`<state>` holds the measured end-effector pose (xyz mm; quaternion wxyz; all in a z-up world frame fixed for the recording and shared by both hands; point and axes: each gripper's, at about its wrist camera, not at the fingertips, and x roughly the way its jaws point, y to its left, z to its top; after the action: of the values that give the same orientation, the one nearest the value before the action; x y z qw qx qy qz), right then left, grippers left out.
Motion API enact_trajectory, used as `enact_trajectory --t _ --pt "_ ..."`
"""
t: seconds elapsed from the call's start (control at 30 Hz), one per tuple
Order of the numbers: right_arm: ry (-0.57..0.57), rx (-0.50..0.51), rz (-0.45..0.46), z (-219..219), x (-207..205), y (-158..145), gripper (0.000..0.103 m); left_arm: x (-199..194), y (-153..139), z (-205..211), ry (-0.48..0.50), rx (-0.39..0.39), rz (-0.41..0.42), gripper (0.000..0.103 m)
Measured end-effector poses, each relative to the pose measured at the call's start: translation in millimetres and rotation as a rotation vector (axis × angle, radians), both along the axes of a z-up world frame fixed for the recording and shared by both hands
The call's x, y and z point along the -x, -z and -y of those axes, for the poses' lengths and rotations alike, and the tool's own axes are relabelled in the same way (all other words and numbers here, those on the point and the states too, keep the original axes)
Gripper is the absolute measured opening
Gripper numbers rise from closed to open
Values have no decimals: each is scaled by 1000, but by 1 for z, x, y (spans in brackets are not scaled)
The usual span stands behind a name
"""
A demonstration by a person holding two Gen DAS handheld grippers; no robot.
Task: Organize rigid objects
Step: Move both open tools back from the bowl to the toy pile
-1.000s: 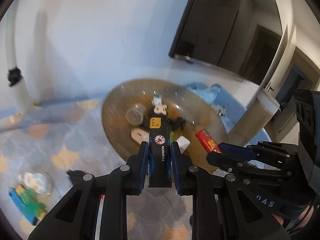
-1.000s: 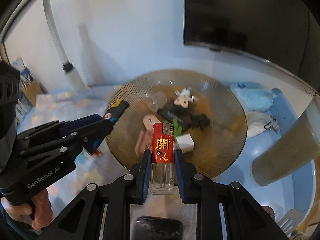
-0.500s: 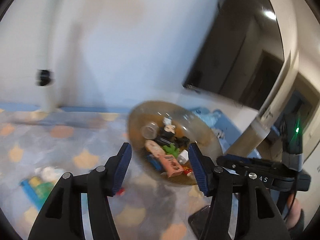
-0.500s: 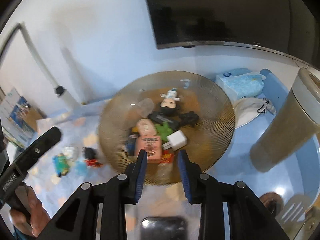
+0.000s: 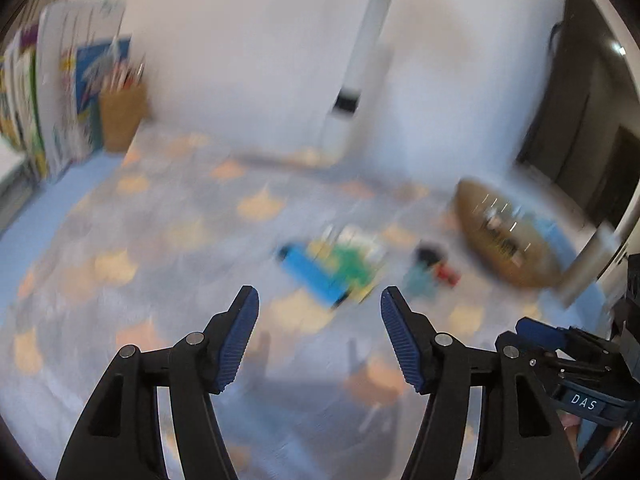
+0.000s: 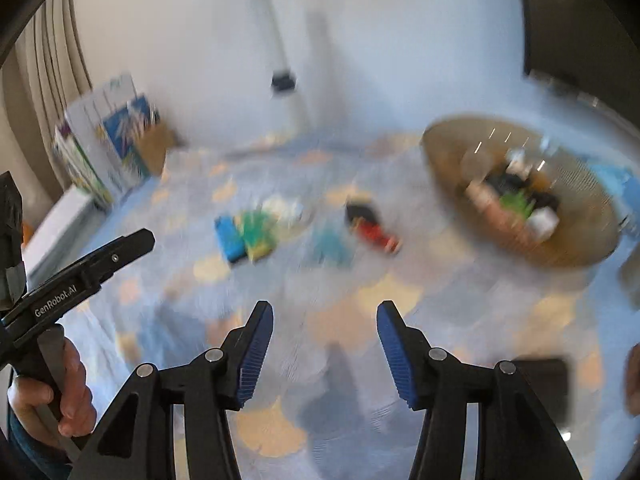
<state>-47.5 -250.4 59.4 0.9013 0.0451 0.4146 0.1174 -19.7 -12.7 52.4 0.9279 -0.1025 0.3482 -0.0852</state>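
Both views are motion-blurred. My left gripper (image 5: 320,300) is open and empty above the patterned cloth, with a blue and green cluster of small objects (image 5: 328,268) just beyond its fingertips. My right gripper (image 6: 325,314) is open and empty too. The same cluster (image 6: 248,232) lies ahead to its left, and a red and black item (image 6: 372,226) lies ahead of it. The brown ribbed bowl (image 6: 568,248) holding several small objects sits at the right; it also shows in the left wrist view (image 5: 532,272).
Books and a brown pen holder (image 5: 120,116) stand at the back left by the wall. A white pipe (image 5: 360,60) runs up the wall. A dark screen (image 5: 580,100) hangs at the right. A black flat object (image 6: 540,380) lies near the right gripper.
Both grippers let go of their lighters into the bowl, opened wide, and swung left away from the bowl toward the loose objects on the cloth.
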Motion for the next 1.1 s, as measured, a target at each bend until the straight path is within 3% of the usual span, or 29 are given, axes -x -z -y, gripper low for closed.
enact_trajectory --t 0.1,0.23,0.37,0.7,0.93,1.03,1.1 --pt "13 -63 -47 1 -3 31 53 6 22 -7 -2 27 8 62" --pt "39 -58 -38 4 -4 44 53 7 31 -2 0 -4 -2 62" --pt "49 -51 -21 3 -3 43 58 8 31 11 26 -61 12 62" --pt "29 45 -21 -9 -2 44 58 4 37 8 27 -37 -22 62" --pt "-26 14 -42 -11 0 43 58 0 41 12 30 -62 -74 62" --pt "-62 -59 -98 -8 2 35 58 -3 35 1 -15 -23 -160 62" --pt "-79 -95 -134 -4 -2 21 58 -5 24 -7 -63 20 -172 62"
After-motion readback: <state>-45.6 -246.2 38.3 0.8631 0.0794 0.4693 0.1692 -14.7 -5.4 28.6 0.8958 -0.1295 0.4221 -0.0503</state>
